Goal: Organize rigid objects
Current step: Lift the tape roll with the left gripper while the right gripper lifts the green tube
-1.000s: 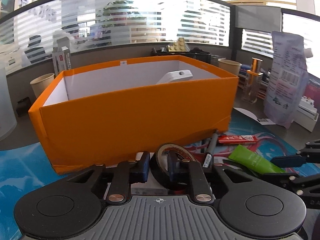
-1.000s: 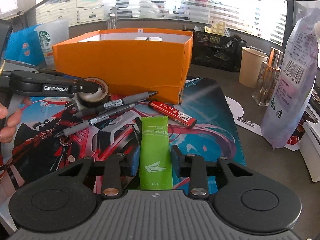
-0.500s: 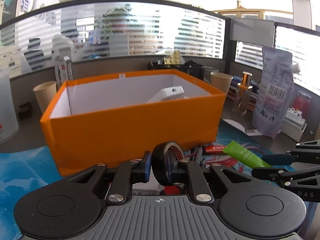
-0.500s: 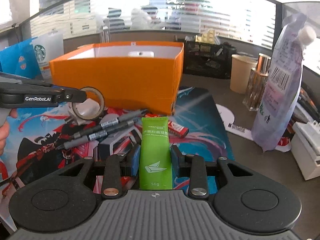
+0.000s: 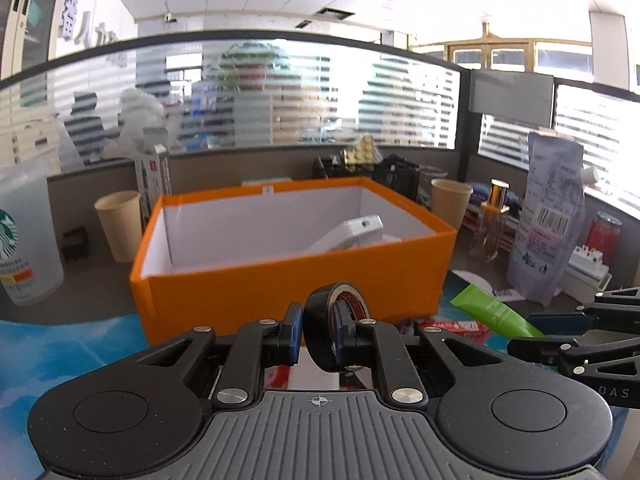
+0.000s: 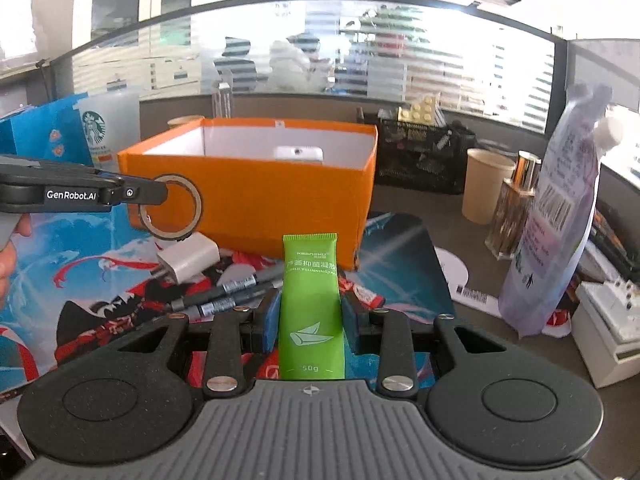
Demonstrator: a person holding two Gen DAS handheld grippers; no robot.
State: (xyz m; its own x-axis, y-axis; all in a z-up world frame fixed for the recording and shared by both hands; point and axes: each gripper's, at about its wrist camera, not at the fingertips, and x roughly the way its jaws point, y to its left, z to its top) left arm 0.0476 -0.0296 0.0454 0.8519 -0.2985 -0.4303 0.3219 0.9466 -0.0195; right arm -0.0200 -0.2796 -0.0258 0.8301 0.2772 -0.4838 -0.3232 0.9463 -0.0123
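Note:
My left gripper [image 5: 316,326] is shut on a roll of black tape [image 5: 326,328] and holds it in the air in front of the orange box [image 5: 296,280]; the tape also shows in the right wrist view [image 6: 172,206]. My right gripper [image 6: 310,316] is shut on a green tube [image 6: 312,300], lifted above the mat; the tube also shows in the left wrist view [image 5: 494,312]. A white device [image 5: 348,232] lies inside the box. Grey markers [image 6: 224,294], a white charger [image 6: 188,258] and a red bar [image 6: 366,294] lie on the mat.
A Starbucks cup [image 5: 24,240] stands left of the box. Paper cups [image 5: 118,230], a gold-capped bottle [image 6: 516,204], a tall spouted pouch [image 6: 556,216], a black basket [image 6: 424,160] and a white box [image 6: 604,328] crowd the back and right.
Both grippers have risen with their loads. The tape came up off the mat to the box's front wall, uncovering the white charger; the green tube came up off the mat.

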